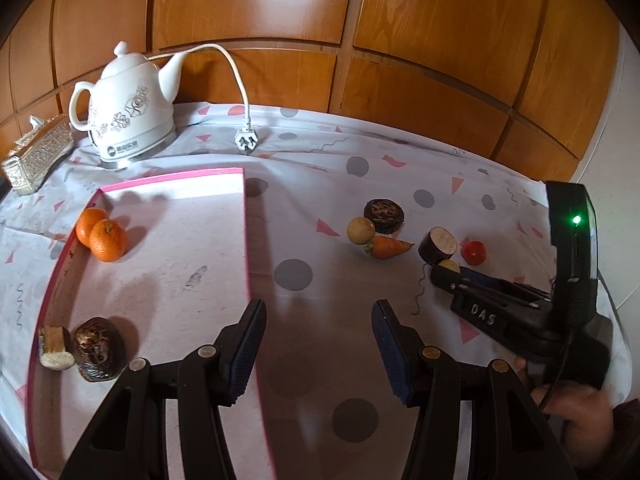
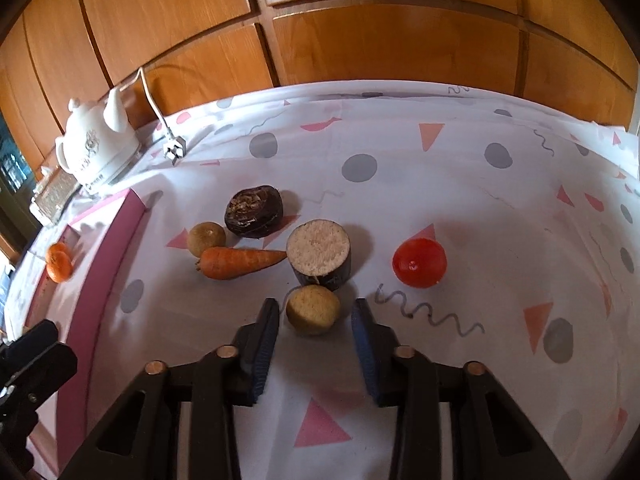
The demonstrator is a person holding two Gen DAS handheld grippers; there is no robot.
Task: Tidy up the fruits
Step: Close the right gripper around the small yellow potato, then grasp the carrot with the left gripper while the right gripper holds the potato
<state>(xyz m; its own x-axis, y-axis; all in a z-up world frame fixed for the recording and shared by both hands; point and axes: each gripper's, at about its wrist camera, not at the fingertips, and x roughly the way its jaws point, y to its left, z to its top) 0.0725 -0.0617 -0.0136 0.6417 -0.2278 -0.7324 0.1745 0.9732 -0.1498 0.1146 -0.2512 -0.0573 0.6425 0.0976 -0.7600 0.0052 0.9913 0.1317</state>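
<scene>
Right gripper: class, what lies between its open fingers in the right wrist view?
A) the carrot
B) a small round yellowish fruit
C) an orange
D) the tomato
B: the right gripper is open around the small yellowish fruit; the carrot and tomato lie farther out on the cloth, and the oranges sit in the pink tray.

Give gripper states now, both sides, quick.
Left gripper: open, empty, over the pink tray's edge.
Right gripper: open, straddling the small yellowish fruit, not closed.
</scene>
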